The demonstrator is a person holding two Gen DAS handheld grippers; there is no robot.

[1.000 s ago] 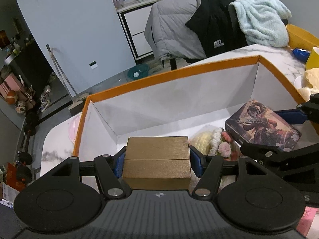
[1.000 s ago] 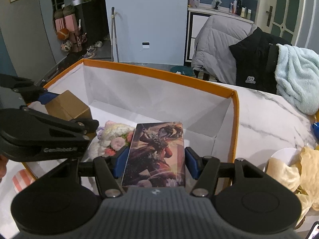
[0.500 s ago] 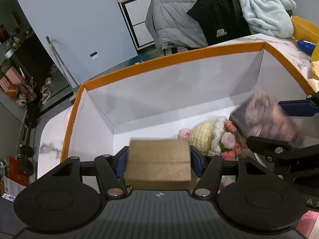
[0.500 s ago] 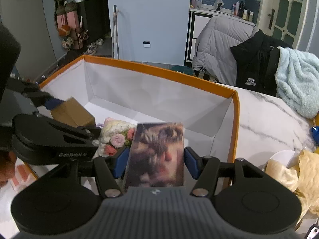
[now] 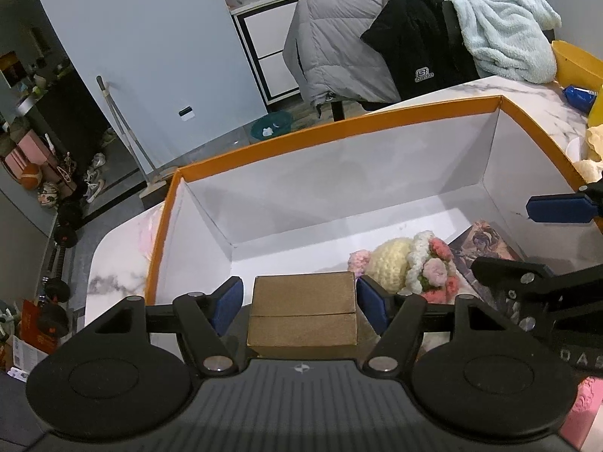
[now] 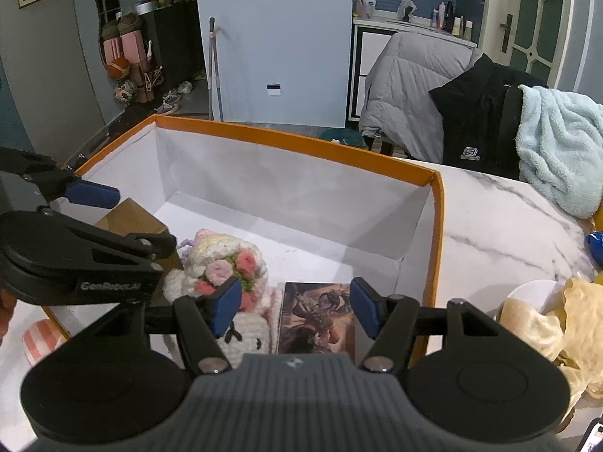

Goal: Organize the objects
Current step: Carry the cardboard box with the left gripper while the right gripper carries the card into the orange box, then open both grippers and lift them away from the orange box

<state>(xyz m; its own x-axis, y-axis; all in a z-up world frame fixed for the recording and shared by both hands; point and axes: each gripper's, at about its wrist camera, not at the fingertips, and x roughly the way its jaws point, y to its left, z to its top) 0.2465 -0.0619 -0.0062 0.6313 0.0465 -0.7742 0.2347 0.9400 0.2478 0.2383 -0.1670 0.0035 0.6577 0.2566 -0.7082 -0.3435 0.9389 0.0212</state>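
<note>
- Left tool (image 5: 299,297): jaws parted, blue pads (image 5: 226,299) standing clear on either side of the brown box (image 5: 303,309), with a gap visible at each pad.
- Brown box: sits at the left end of the bin (image 5: 339,128), an orange-rimmed container with white inner walls, on the marble worktop (image 6: 501,226).
- Right tool (image 6: 294,307): jaws open, pads apart above the card box (image 6: 316,318); neither pad touches it.
- Card box: illustrated face up, lying flat on the bin floor at the right end, close to the right wall.
- Crochet toy (image 6: 222,263): cream with pink flowers, lying between the brown box and the card box, touching the card box's left edge.
- Towel (image 6: 557,150): pale blue, draped over jackets beyond the worktop.
</note>
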